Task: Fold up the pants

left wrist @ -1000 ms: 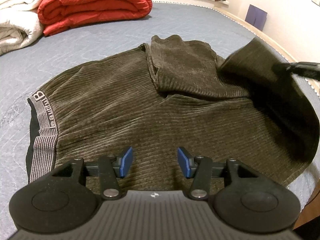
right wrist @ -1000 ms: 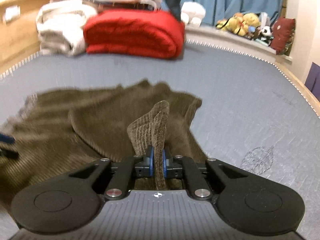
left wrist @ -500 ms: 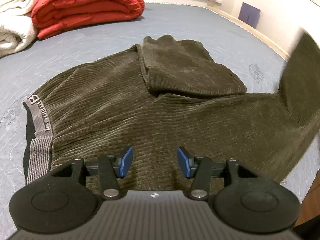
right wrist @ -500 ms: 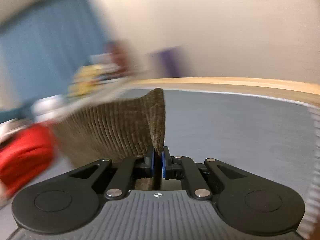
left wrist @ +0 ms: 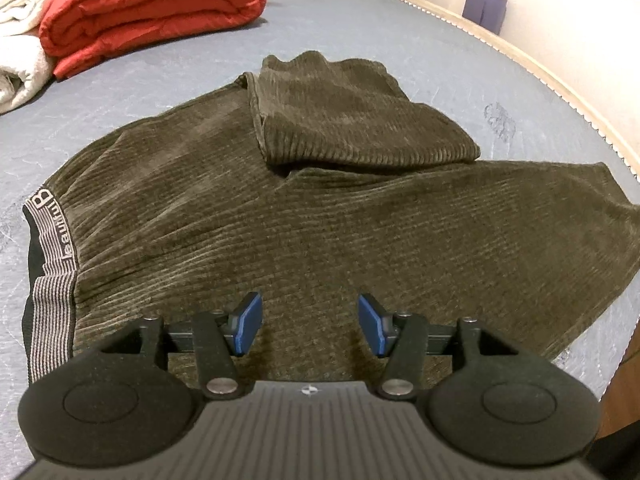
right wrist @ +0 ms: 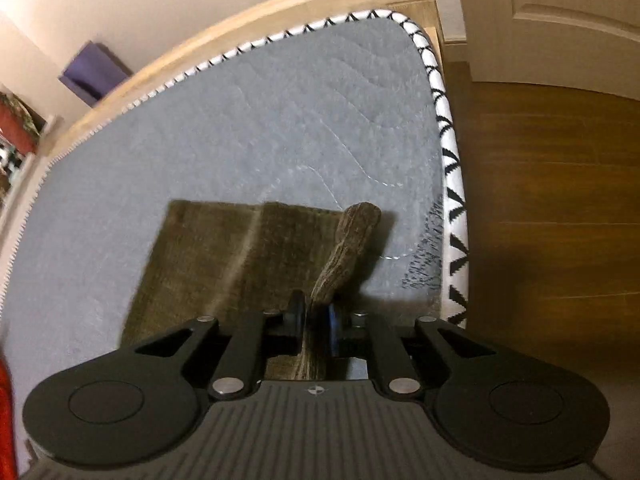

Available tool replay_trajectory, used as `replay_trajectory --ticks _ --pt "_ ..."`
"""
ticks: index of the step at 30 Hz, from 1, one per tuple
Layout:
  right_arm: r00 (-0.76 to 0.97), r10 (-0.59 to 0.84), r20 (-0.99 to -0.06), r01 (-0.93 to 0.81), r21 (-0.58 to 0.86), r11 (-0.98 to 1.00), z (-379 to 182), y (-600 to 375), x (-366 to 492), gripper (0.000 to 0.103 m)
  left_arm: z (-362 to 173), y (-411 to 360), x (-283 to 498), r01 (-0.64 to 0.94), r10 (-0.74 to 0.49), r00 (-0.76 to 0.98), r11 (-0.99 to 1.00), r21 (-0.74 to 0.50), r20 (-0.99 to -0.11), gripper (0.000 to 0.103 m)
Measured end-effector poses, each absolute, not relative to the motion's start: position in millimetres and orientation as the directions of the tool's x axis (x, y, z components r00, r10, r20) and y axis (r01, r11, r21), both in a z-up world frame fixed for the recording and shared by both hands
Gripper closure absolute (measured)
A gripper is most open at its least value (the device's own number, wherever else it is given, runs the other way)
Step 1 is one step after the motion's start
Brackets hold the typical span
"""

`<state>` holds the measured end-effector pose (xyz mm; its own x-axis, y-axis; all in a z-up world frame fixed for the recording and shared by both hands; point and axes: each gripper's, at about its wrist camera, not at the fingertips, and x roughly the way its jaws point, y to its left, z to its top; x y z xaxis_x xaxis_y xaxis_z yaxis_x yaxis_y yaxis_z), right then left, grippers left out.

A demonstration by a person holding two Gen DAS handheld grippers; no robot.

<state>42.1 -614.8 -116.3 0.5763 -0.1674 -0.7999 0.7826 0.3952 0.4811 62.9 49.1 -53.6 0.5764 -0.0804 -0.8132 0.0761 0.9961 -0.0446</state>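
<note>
Pants (left wrist: 304, 208) of dark olive corduroy lay spread on the grey mattress (left wrist: 460, 60), striped waistband (left wrist: 52, 276) at the left, one leg folded back across the upper portion, the other extended rightward. Left gripper (left wrist: 310, 328) hovered over the near fabric, blue pads wide apart and holding nothing. Right gripper (right wrist: 314, 326) was clamped on a raised fold of the leg hem (right wrist: 348, 248), near the mattress corner beside the wooden floor (right wrist: 552, 200)
</note>
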Motion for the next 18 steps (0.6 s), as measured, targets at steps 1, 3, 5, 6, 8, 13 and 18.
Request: replay_trajectory --ticks 1,3,5,6,8,13,18 --pt "0.559 -0.174 -0.810 0.793 0.461 0.399 -118 -613 43 0.094 -54 50 63 0.074 -0.080 0.575 0.996 -0.045 -0.814 0.044" --pt "0.566 -0.203 -0.799 0.793 0.461 0.398 -112 -613 40 0.097 -54 52 63 0.069 -0.080 0.576 0.996 -0.049 -0.814 0.044" --pt "0.592 -0.269 -0.760 0.783 0.463 0.415 -96 -609 34 0.097 -52 57 64 0.057 -0.081 0.579 0.997 -0.059 -0.811 0.044" --pt "0.599 -0.298 -0.744 0.781 0.460 0.422 -90 -609 33 0.097 -51 61 64 0.050 -0.083 0.581 0.997 -0.066 -0.809 0.044" --pt "0.582 -0.324 -0.745 0.794 0.437 0.421 -90 -611 35 0.097 -48 69 64 0.036 -0.088 0.584 0.996 -0.083 -0.807 0.044" --pt "0.524 -0.268 -0.808 0.822 0.398 0.408 -115 -617 47 0.095 -44 103 56 -0.025 -0.079 0.591 0.993 -0.117 -0.803 0.044" --pt "0.515 -0.450 -0.729 0.841 0.327 0.432 -77 -604 38 0.069 -44 147 38 -0.110 -0.036 0.593 0.986 -0.125 -0.805 0.044"
